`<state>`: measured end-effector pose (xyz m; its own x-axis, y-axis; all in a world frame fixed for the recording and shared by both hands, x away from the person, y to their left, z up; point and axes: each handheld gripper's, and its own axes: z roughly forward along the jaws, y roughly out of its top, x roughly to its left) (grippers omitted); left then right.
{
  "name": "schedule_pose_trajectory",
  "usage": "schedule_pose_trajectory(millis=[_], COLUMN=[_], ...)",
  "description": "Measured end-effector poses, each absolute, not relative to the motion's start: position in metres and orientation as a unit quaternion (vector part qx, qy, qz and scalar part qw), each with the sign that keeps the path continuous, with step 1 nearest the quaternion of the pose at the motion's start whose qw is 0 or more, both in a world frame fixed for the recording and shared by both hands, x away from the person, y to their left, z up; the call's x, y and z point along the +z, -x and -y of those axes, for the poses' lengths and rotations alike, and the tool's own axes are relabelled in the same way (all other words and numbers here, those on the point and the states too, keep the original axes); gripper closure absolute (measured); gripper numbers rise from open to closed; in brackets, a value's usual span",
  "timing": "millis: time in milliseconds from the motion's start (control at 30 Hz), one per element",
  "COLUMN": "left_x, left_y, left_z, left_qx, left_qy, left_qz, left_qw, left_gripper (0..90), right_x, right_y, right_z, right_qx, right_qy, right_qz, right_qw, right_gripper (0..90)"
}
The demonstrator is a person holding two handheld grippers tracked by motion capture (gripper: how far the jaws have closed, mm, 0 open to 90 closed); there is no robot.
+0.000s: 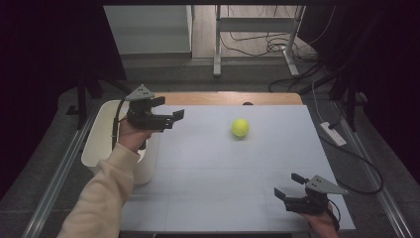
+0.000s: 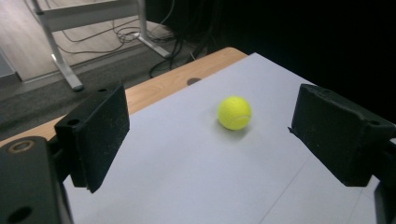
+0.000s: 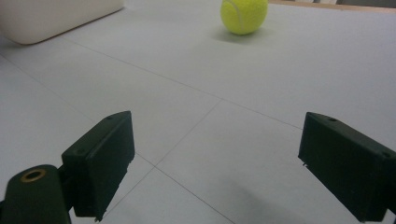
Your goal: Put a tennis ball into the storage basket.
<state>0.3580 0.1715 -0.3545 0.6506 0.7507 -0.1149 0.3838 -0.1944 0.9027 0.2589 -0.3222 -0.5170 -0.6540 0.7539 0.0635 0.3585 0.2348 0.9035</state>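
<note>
A yellow tennis ball (image 1: pixel 240 128) rests on the pale grey table top (image 1: pixel 223 168), towards the far middle. My left gripper (image 1: pixel 169 108) hovers at the table's far left, open, jaws pointing right at the ball and well short of it. In the left gripper view the ball (image 2: pixel 234 112) lies beyond the open gripper (image 2: pixel 215 135), with nothing between the jaws. My right gripper (image 1: pixel 288 185) sits low near the front right corner, open and empty. The right gripper view shows the ball (image 3: pixel 244 15) far ahead of that gripper (image 3: pixel 219 158).
A white bin (image 1: pixel 101 139) stands against the table's left edge, under my left forearm; its wall (image 3: pixel 46 16) appears in the right gripper view. A wooden strip (image 1: pixel 233 97) runs along the far edge. Cables and a metal stand (image 1: pixel 218 44) lie on the floor beyond.
</note>
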Motion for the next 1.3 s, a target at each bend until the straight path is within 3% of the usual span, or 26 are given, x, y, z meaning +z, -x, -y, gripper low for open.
schedule_pose_trajectory(millis=[733,1300], left_x=[-0.369,-0.384], left_y=[-0.363,-0.378], left_z=[-0.14,-0.106], left_qx=[0.159,0.145], left_qy=[-0.774,-0.804], left_qz=[-0.358,-0.365], left_qw=[0.497,0.446], left_gripper=[12.1,11.9], right_x=[-0.517,-0.516], right_y=[-0.26,-0.257], right_z=[0.322,0.324], right_qx=[0.5,0.501], right_qy=[-0.364,-0.361], right_qz=[-0.76,-0.761], right_qw=[0.198,0.198], right_gripper=[10.8,10.8])
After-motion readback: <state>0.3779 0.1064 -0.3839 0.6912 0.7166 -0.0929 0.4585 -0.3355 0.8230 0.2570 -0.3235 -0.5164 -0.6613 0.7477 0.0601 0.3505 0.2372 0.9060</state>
